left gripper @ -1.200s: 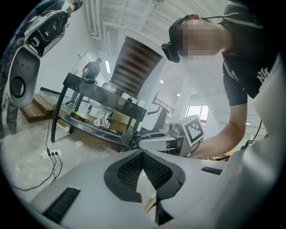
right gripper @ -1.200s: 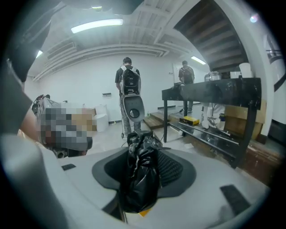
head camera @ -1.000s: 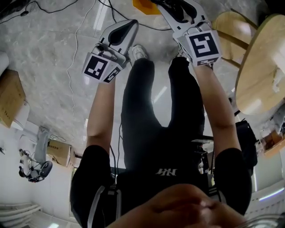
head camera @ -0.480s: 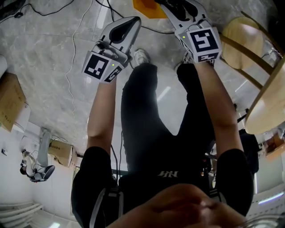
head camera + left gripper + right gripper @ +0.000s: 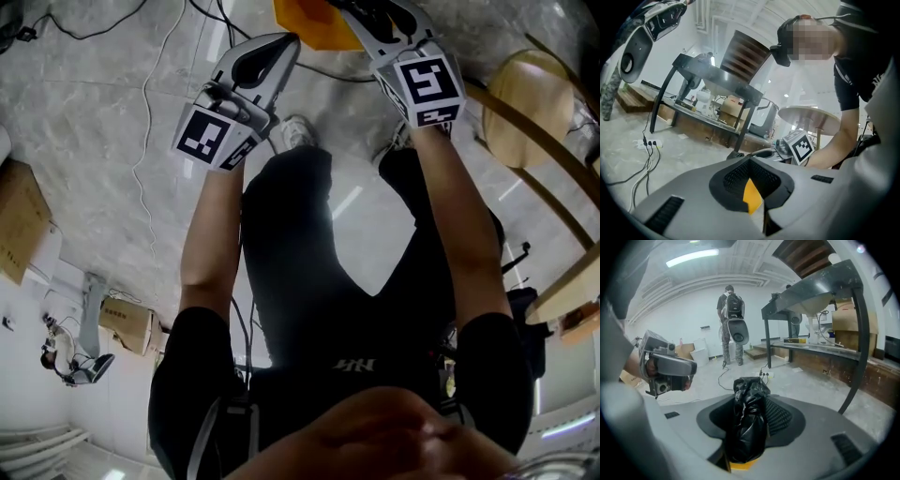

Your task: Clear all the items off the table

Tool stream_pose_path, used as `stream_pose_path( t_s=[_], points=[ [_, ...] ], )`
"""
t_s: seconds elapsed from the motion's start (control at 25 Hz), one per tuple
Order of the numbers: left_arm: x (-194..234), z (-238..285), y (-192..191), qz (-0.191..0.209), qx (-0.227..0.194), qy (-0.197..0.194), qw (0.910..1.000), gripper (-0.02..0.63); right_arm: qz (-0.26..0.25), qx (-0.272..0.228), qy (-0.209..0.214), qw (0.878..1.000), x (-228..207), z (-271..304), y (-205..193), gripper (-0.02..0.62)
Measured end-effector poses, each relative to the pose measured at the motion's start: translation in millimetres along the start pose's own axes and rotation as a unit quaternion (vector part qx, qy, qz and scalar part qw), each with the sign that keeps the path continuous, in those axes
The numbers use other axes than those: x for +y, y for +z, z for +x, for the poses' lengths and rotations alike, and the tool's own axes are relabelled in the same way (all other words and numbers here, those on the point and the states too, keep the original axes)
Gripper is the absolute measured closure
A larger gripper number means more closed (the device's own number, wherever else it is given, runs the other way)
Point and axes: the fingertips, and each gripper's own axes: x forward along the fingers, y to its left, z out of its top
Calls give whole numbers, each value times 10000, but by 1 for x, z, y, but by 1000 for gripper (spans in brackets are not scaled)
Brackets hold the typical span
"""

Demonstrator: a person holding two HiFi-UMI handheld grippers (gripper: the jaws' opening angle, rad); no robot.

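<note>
Pinching the left edge of the orange item (image 5: 305, 17), the left gripper (image 5: 286, 42) has its jaws closed on a thin sliver of it. At that item's right edge the right gripper (image 5: 354, 13) clamps a bunched black plastic bag (image 5: 749, 418); both ends should probably descend level, releasing only on the floor

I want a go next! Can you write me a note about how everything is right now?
Left gripper: shut on the edge of an orange thing.
Right gripper: shut on a black bag, with orange showing under it.
Both point at the floor, away from the round table.
Done: can't tell, as the tabletop isn't visible.
To do: probably put these down, then check the table.
</note>
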Motion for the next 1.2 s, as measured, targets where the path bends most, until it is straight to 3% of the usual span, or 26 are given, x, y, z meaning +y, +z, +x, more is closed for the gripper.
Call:
stream_pose_path(
  t_s=[0.56,0.64,0.68,0.72,0.76,1.0,1.2],
  points=[
    [16,8,-39,205,152,-146,9996,594,37,115,-46,9999,-12,38,-53,409],
    [18,7,-38,244,179,-148,9994,594,85,92,-95,9999,-14,41,-56,366],
    [18,6,-38,255,214,-142,9993,594,119,73,-121,9998,-14,41,-58,317],
    [17,4,-39,262,256,-139,9992,594,157,48,-147,9998,-14,41,-59,224],
    [16,3,-39,271,291,-141,9991,594,188,24,-170,9997,-14,39,-59,201],
    [-4,-10,-18,266,340,-106,9990,594,178,-37,-213,9996,-9,20,-38,201],
    [-27,-21,29,209,240,-50,9995,594,129,-114,-316,9994,-1,-13,7,201]
  ],
)
